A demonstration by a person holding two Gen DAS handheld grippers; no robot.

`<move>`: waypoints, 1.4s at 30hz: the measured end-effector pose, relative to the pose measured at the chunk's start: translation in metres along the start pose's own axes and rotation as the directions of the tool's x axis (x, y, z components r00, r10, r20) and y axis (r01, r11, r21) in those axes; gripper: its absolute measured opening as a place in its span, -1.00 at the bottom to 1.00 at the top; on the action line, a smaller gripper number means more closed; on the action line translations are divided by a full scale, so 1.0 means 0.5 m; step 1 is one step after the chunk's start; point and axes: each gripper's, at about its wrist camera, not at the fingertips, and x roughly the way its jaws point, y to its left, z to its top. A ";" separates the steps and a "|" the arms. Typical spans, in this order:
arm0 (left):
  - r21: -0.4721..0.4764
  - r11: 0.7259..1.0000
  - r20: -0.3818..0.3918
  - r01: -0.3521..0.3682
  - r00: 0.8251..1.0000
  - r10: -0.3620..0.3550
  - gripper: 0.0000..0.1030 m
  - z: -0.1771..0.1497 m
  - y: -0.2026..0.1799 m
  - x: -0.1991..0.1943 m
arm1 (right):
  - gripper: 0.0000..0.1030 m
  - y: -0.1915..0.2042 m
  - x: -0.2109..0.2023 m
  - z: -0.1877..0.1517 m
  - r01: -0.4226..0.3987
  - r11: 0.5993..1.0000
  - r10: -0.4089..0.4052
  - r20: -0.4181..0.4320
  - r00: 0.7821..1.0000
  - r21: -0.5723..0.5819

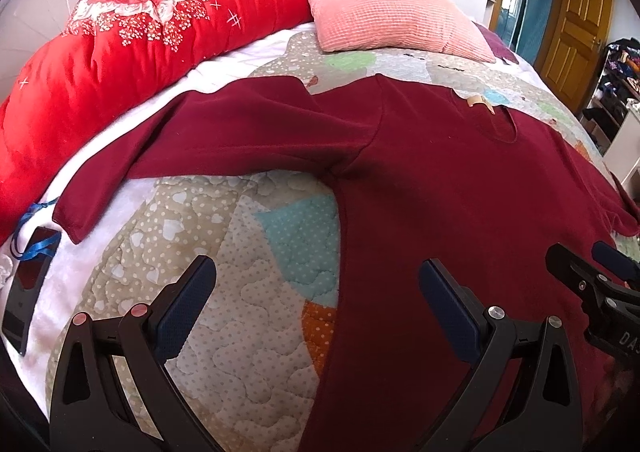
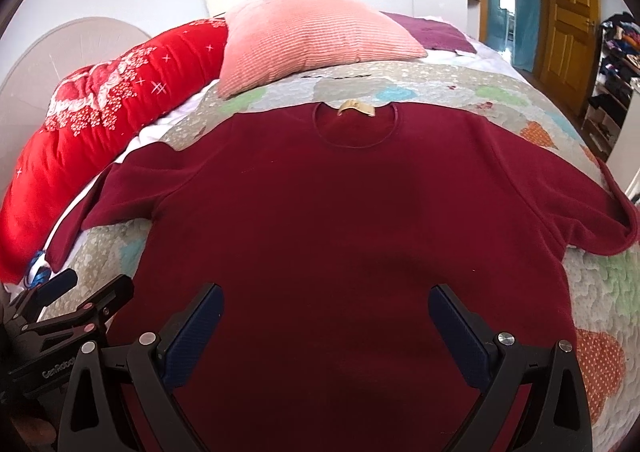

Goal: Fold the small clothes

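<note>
A dark red long-sleeved top (image 1: pixel 460 192) lies spread flat, front up, on the patchwork quilt (image 1: pixel 240 292); it also fills the right wrist view (image 2: pixel 340 212), neck with a tan label (image 2: pixel 356 108) at the far side. Its left sleeve (image 1: pixel 168 148) stretches out to the left, its right sleeve (image 2: pixel 580 212) to the right. My left gripper (image 1: pixel 318 292) is open and empty above the top's left side seam. My right gripper (image 2: pixel 326 316) is open and empty above the lower body of the top. Each gripper shows at the edge of the other's view.
A pink ribbed pillow (image 2: pixel 316 40) and a red floral duvet roll (image 1: pixel 132 52) lie at the far and left sides of the bed. A black phone with a blue strap (image 1: pixel 28 284) lies at the left edge. A wooden door (image 2: pixel 568 8) and cluttered shelves (image 2: pixel 616 64) stand at right.
</note>
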 end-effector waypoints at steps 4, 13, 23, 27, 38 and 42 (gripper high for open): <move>-0.003 1.000 0.000 -0.026 1.000 0.026 0.99 -0.003 0.030 -0.002 | 0.98 -0.004 0.004 -0.001 -0.008 1.000 0.008 -0.010 1.000 0.006; -0.100 0.944 0.001 -0.313 0.949 0.315 0.99 0.036 0.245 -0.001 | 0.98 0.000 0.008 -0.002 -0.054 0.998 0.054 -0.026 0.998 0.014; -0.071 0.931 -0.175 -0.359 0.923 0.342 -0.04 0.070 0.369 0.142 | 0.98 0.019 0.024 -0.007 -0.095 0.995 0.095 -0.058 0.994 0.005; -0.146 0.948 -0.166 -0.284 0.951 0.259 -0.88 0.084 0.399 0.139 | 0.98 0.019 0.024 -0.007 -0.101 0.995 0.102 -0.058 0.993 0.008; -0.009 0.993 0.034 0.122 0.992 -0.121 -0.92 0.186 0.194 -0.125 | 0.98 -0.023 -0.009 0.003 -0.137 0.987 0.139 -0.009 0.990 0.086; 0.095 0.975 0.057 0.201 0.977 -0.207 -0.92 0.213 0.070 -0.166 | 0.98 -0.051 -0.034 0.009 -0.134 0.984 0.132 0.022 0.991 0.116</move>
